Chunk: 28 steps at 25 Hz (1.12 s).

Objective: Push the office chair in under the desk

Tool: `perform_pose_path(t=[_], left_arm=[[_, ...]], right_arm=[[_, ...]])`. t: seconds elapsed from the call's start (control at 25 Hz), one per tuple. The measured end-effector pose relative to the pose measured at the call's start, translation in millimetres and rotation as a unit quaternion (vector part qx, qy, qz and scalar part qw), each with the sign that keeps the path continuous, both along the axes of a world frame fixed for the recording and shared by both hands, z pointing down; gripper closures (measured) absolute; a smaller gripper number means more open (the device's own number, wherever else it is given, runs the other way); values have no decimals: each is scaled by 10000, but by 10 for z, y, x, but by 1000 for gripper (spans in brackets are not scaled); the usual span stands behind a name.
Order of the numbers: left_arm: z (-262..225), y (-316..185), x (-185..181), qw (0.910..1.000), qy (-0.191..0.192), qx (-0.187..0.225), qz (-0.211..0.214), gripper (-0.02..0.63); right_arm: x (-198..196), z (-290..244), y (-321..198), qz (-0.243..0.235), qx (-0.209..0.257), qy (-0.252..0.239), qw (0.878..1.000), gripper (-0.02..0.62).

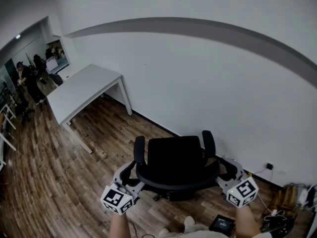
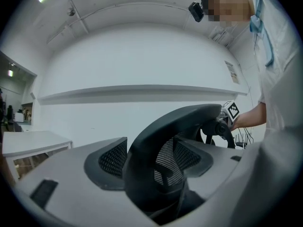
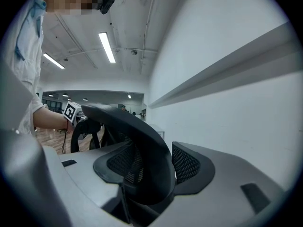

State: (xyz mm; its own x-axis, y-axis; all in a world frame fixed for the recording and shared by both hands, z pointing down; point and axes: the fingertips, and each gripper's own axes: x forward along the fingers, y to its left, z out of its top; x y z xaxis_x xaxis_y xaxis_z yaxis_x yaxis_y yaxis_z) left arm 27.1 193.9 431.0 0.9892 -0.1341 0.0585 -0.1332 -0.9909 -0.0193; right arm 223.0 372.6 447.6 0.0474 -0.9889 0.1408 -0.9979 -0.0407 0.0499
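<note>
The chair (image 1: 173, 165) stands on the wood floor (image 1: 59, 192) right in front of you, close to the wall (image 1: 198, 83). Its seat and both armrests point away from you, at the wall, and its back is toward you. The top rim of the back runs left to right across your body, and that rim is what you hold.

Your left hand-held gripper (image 1: 130, 175) is clamped on the left end of the rim, and the black edge sits between its mesh pads in the left gripper view. Your right hand-held gripper (image 1: 229, 172) is clamped the same way on the right end. Neither one has room to spare around the rim.

The desk (image 1: 81, 90) is well apart from the chair, ahead and to your left. It seems to jut out from the wall, with its long axis running away from the wall and one long side turned toward the chair. The space between its legs looks open on that side.

So the chair faces the wall, not the desk. I judge you need to swing the seat round to the left before rolling it. Your left hand-held gripper is the nearer one to the desk, so it makes the pivot while the right end of the rim comes forward.
</note>
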Motion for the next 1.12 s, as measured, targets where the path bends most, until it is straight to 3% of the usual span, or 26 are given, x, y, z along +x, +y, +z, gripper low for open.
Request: perform_pose_path(t=[0.28,0.52,0.72,1.12], left_arm=[[-56,-20,55,9995,128,144,240,314],[-102,-28,64,9990,378,157,175,318],[-108,-47,75,9978,638,128,-132,318],[-126,-77,57,9939,823,120,-717,322]], right_arm=[[-37,0,-67,-234,72,185,9995,348],[-65,-67,-125,-517,278,466,9972,348],[-45,-106,-150,-289,724,548,9955,347],[-23,-151,-206,190,967,663,9929,347]])
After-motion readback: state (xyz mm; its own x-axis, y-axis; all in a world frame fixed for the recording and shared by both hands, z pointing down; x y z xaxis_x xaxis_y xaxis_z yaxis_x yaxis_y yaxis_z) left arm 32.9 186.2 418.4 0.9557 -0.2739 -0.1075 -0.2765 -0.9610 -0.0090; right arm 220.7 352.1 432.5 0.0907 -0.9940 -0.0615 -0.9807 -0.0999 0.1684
